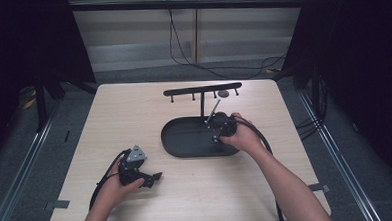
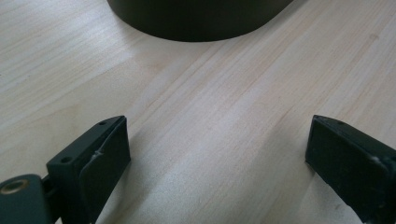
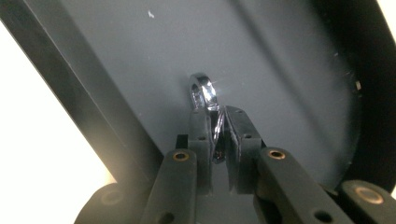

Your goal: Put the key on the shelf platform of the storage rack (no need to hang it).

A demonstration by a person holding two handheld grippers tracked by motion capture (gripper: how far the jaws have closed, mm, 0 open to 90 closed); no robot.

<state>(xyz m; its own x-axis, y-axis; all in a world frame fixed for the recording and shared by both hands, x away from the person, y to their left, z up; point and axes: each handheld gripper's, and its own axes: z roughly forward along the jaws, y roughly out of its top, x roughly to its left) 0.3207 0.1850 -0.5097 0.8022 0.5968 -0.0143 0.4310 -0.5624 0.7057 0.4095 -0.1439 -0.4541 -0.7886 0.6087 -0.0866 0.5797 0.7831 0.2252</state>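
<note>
the right gripper (image 1: pixel 220 125) is over the black oval tray (image 1: pixel 185 141), out toward the 2 o'clock part of the table (image 1: pixel 134 108) from where the person sits, and its jaws are squeezed together on a shiny metal utensil (image 3: pixel 205 95). in the right gripper view the chrome handle end with its hanging hole sticks up just past the pads, pinched flat between them, with the tray's dark floor (image 3: pixel 280 70) behind it. from the high view a thin silver shaft (image 1: pixel 214 109) slants up and away from that gripper toward the 12 o'clock side, so the piece seems to be held by one end with the rest free in the air; i can't tell what kind of utensil it is. right behind the tray stands a black post carrying a rack bar (image 1: pixel 203 89) with small pegs under it, and something small and round (image 1: pixel 224 94) sits by the bar near its right end. gripping near the hole makes sense to me if the loop is meant to go over one of those pegs, since it leaves the opening clear. the left gripper (image 1: pixel 146 178) rests low at about 7 o'clock, well apart from the tray, its jaws wide apart with nothing but bare wood (image 2: pixel 210 130) between them. it looks parked there to stay out of the way while the other hand works.
</note>
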